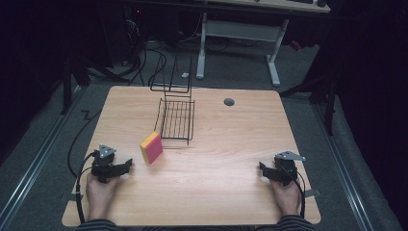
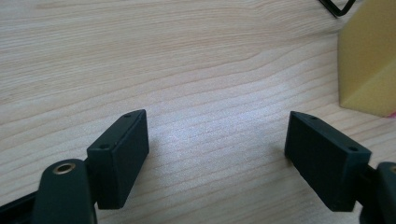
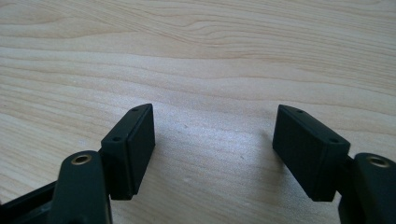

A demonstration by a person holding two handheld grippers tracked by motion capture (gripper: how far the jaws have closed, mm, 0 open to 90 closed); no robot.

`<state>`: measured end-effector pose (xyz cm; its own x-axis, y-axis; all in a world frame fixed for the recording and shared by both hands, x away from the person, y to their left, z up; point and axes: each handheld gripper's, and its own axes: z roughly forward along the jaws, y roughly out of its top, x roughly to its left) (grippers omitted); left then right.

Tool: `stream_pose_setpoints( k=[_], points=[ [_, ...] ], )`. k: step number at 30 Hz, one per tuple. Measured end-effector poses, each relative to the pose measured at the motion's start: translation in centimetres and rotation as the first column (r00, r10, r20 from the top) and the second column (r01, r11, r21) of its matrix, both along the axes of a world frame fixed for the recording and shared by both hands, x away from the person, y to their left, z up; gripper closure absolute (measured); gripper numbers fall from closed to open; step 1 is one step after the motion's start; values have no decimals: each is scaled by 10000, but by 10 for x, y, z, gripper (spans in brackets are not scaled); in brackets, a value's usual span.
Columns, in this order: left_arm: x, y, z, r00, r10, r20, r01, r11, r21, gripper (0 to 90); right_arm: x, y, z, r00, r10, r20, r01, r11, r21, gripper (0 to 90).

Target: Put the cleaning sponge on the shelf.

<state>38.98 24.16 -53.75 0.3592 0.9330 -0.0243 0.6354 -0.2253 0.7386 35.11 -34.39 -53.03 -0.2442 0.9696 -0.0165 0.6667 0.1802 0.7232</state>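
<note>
A yellow and pink sponge [image 1: 151,147] stands on edge on the wooden table [image 1: 216,159], just in front of a black wire rack [image 1: 177,118]. My left gripper [image 1: 126,164] rests on the table at the front left, open, with the sponge a short way up and to its right. Its own view has bare wood between the jaws and the sponge's yellow side [image 2: 369,70] at the right edge. My right gripper [image 1: 262,168] rests at the front right, open, with only wood grain [image 3: 210,93] between its jaws.
The wire rack has an upright back frame [image 1: 173,77] near the table's far edge. A round grey grommet [image 1: 229,102] sits at the far right of the tabletop. A white desk frame [image 1: 238,43] and cables stand on the floor beyond.
</note>
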Motion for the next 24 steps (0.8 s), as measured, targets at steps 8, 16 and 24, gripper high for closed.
stream_pose_setpoints(
  k=[8,16,24],
  points=[
    [0,-1,0,10000,-12,-4,12,10000,88,223,0,0,0,10000,-3,0,3,10000,0,300],
    [0,-1,0,10000,24,3,-24,9999,98,221,1,0,0,9999,-142,10,142,9999,31,302],
    [0,-2,0,10000,81,8,-82,9999,123,219,1,0,0,9999,-164,9,164,9999,23,301]
  ],
)
